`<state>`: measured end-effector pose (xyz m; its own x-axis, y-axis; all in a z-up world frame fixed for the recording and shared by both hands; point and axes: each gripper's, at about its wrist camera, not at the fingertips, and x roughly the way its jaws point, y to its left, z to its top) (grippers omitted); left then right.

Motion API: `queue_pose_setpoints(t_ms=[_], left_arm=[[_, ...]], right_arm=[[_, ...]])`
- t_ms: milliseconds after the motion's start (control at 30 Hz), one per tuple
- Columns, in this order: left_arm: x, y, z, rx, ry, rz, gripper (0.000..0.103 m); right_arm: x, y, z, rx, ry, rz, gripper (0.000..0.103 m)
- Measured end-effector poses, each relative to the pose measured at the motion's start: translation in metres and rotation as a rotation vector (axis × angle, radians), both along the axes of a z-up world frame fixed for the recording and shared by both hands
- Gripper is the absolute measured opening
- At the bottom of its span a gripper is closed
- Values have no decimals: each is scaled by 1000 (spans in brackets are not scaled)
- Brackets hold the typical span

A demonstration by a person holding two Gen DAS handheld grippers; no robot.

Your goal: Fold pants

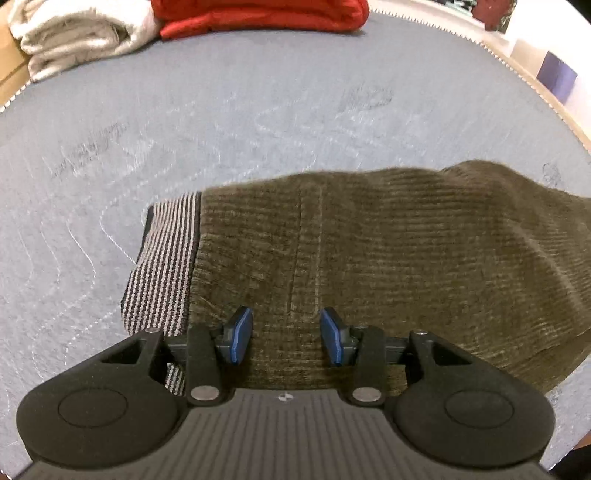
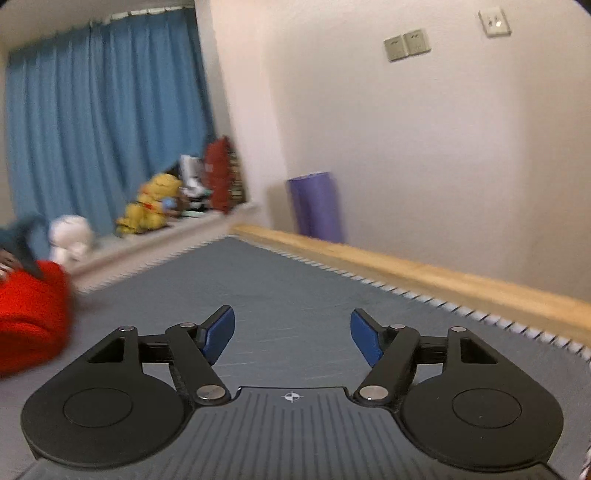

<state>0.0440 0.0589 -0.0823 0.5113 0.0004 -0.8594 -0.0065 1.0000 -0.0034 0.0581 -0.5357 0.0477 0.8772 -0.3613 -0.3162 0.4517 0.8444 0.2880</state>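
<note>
Lying folded on the grey mattress [image 1: 258,110], the olive corduroy pants [image 1: 369,258] run crosswise, striped waistband [image 1: 166,266] at left. The left hand-held gripper [image 1: 286,334] tilts down above them, jaws parted, pinching nothing. The right hand-held gripper [image 2: 291,338] points nearly level, spread and empty.

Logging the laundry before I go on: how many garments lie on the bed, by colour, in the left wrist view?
Olive-brown pants: 1
Red folded garment: 1
Cream folded garment: 1
Total: 3
</note>
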Motion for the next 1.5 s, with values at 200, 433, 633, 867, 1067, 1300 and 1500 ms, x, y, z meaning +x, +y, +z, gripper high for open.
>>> queue_pose_setpoints(t_ms=[200, 433, 633, 867, 1067, 1300, 1500], left_arm=[[-2, -8, 13, 27, -75, -12, 47], [13, 5, -12, 96, 27, -7, 45], [11, -4, 15, 55, -96, -1, 48], [37, 25, 25, 79, -147, 164, 85], [56, 64, 0, -18, -20, 248, 91], [56, 84, -13, -185, 65, 231, 72], [41, 84, 11, -165, -8, 222, 52]], right_arm=[[-28, 54, -12, 20, 84, 296, 79], [-8, 105, -71, -22, 331, 596, 79], [-5, 146, -87, -104, 421, 766, 79], [0, 160, -90, -157, 414, 812, 79], [16, 145, -94, -77, 404, 749, 79], [27, 128, -97, -49, 396, 694, 79], [28, 118, -95, -36, 375, 644, 79]])
